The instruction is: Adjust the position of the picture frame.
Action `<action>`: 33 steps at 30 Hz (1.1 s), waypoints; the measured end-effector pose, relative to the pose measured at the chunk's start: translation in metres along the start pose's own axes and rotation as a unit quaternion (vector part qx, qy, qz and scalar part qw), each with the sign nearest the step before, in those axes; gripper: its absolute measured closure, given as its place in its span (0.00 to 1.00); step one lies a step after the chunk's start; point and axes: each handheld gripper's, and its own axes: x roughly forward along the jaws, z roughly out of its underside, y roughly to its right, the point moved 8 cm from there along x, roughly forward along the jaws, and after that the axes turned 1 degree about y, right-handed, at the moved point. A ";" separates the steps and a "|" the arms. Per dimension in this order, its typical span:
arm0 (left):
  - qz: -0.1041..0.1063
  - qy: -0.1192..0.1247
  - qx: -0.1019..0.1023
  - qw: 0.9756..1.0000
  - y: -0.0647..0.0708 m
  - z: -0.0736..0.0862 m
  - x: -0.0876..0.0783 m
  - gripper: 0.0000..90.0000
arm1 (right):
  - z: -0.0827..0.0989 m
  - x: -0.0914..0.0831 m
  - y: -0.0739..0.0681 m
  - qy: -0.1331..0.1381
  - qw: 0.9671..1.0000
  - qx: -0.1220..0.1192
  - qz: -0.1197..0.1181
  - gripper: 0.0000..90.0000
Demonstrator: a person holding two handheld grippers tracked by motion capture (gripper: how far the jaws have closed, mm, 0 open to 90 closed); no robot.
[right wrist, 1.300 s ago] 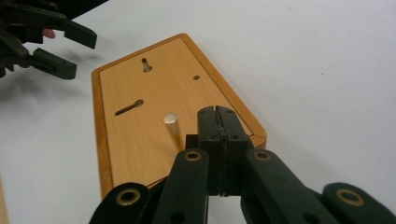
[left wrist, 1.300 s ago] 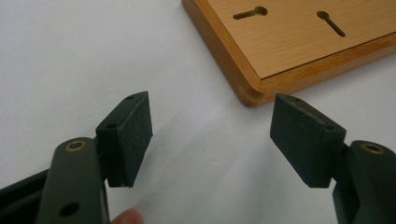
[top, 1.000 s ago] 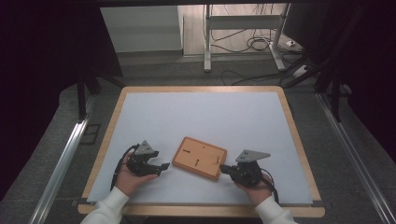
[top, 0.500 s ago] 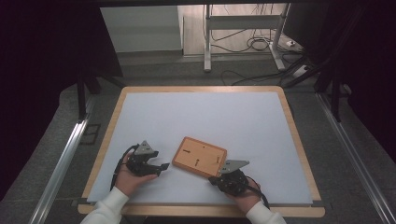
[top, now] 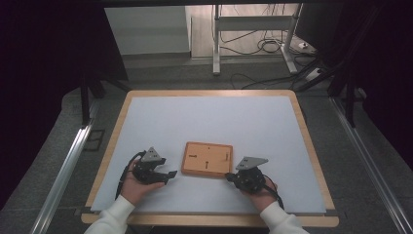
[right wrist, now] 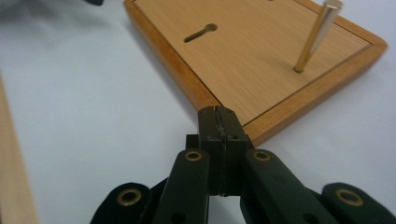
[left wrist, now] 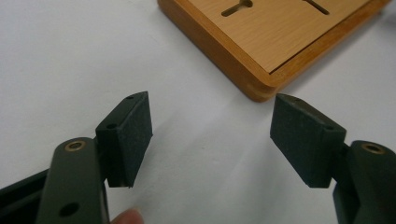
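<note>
Because my right gripper (right wrist: 219,116) is squeezed fully shut on nothing, its tip at the near corner of the wooden board (top: 207,159) lying between my hands on the white mat (top: 214,117), with my left gripper (left wrist: 210,135) wide open and empty, a careless nudge could slide the board or tip its brass pin (right wrist: 316,35).

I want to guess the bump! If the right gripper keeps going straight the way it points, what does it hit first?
Most likely the wooden board. The right gripper, jaws shut, points at the board's near corner and looks almost against it, though I can't tell if they touch.
</note>
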 end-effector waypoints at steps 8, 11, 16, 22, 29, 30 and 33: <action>-0.002 -0.001 -0.002 1.000 -0.001 0.000 0.000 0.32 | -0.007 0.007 0.013 0.006 1.000 -0.014 0.025 1.00; -0.002 -0.001 -0.001 1.000 -0.001 0.000 0.000 0.32 | -0.008 0.009 0.017 0.008 0.999 -0.012 0.029 1.00; -0.002 -0.001 -0.002 1.000 -0.001 0.000 0.001 0.32 | -0.015 0.016 0.027 0.016 0.999 0.000 0.037 1.00; -0.004 -0.001 -0.004 1.000 -0.002 0.000 0.001 0.32 | -0.024 0.027 0.039 0.022 0.999 0.013 0.042 1.00; -0.005 0.002 -0.006 1.000 -0.003 0.000 0.000 0.32 | -0.027 0.030 0.042 0.022 0.998 0.023 0.046 1.00; -0.005 0.003 -0.006 1.000 -0.003 0.000 -0.001 0.32 | -0.027 0.029 0.042 0.023 0.998 0.023 0.045 1.00; -0.006 0.007 -0.009 1.000 -0.004 0.000 -0.002 0.32 | -0.027 0.019 0.037 0.033 0.999 0.023 0.035 1.00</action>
